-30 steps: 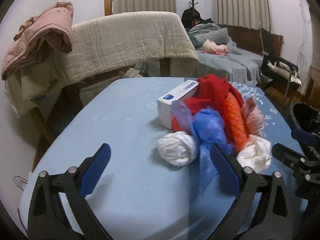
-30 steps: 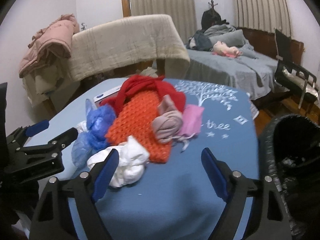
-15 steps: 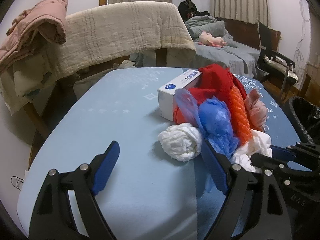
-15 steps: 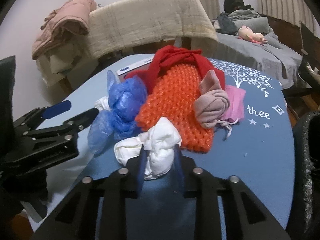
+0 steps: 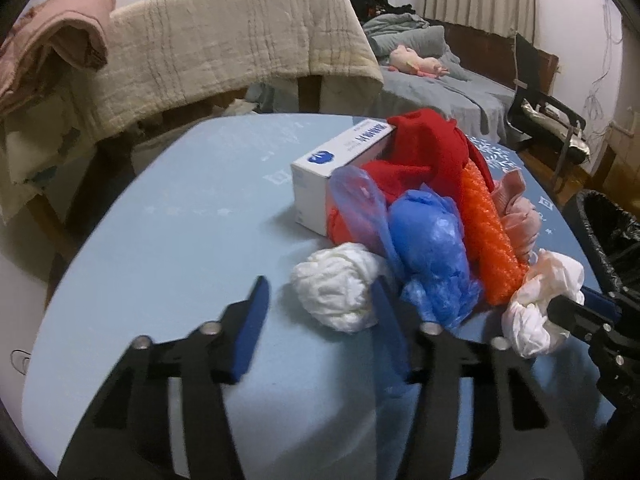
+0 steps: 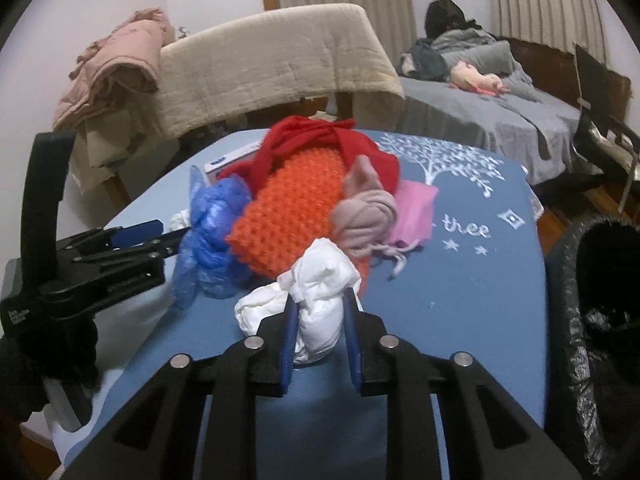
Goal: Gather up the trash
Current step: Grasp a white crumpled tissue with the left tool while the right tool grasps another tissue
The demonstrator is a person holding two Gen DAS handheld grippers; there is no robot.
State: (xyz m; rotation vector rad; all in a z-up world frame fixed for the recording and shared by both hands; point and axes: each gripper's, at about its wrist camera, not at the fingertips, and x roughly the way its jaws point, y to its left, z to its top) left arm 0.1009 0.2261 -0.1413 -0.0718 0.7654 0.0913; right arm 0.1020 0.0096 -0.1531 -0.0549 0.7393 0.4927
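Right wrist: jaws closed onto white wad (image 6: 320,300).

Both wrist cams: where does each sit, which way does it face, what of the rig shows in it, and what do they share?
Left wrist: rides the left gripper, looking forward and down over the blue table; own jaws part-closed on nothing, beside the round white wad; right gripper at the right edge.
Right wrist: rides the right gripper, facing the pile; own jaws clamp the knotted white bag; left gripper at the left.
Shared: both white pieces, blue bag, orange mesh, bin.
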